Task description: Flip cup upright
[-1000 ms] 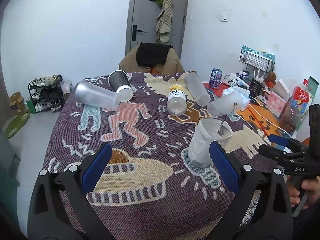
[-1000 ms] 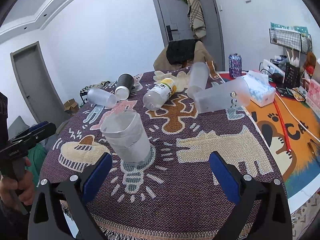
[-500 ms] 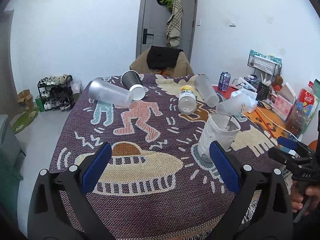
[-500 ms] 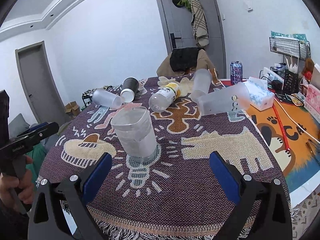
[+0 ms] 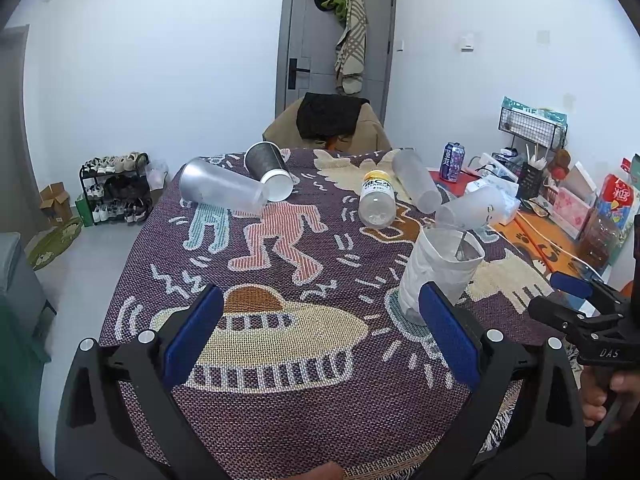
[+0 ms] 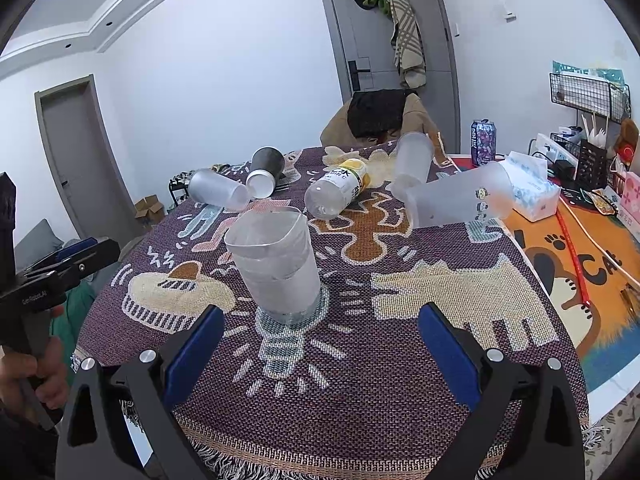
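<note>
A frosted clear plastic cup (image 6: 276, 264) stands upright on the patterned cloth, its open squarish mouth up; it also shows in the left wrist view (image 5: 438, 270). My right gripper (image 6: 318, 354) is open and empty, drawn back near the table's front edge, the cup ahead and slightly left of it. My left gripper (image 5: 318, 342) is open and empty at the front edge, the cup just beyond its right finger (image 5: 448, 336). Each gripper shows at the edge of the other's view.
Several other cups lie on their sides at the far end: frosted cups (image 5: 218, 190) (image 6: 460, 200) (image 6: 414, 156), a dark paper cup (image 5: 272, 170) and a clear bottle (image 6: 336, 192). A chair stands behind the table. A tissue box (image 6: 532, 190), can and clutter sit at the right.
Both grippers have drawn back and risen from the upright cup, so more of the table shows. The cup has not moved.
</note>
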Demonstrator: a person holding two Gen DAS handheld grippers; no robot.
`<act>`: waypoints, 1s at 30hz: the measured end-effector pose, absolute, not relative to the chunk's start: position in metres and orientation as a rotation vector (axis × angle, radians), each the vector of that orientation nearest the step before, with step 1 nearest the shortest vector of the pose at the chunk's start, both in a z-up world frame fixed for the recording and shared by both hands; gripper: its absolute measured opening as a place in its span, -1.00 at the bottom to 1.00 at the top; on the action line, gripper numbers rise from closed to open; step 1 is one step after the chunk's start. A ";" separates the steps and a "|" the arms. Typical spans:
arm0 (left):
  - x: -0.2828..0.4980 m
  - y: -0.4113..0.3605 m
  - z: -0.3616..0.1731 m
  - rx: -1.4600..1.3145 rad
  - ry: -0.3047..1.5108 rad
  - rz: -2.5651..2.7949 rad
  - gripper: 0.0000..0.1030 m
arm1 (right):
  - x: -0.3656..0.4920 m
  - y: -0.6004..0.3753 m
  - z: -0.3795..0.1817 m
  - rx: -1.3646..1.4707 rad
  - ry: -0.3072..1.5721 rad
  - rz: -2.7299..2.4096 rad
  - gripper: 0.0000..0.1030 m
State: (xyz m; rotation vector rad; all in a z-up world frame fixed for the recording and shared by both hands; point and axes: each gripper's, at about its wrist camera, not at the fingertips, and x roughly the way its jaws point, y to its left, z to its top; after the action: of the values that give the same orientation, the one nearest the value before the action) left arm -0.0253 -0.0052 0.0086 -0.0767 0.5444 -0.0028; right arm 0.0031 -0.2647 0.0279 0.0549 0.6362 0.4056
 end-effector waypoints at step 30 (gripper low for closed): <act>-0.028 -0.011 0.012 -0.069 0.522 -0.001 0.89 | 0.001 -0.261 0.031 0.046 0.625 0.419 0.85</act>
State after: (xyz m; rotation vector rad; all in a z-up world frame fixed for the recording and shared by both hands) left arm -0.0280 -0.0111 0.0124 -0.0695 0.5216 -0.0008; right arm 0.0005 -0.2614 0.0311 0.0463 0.6245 0.4187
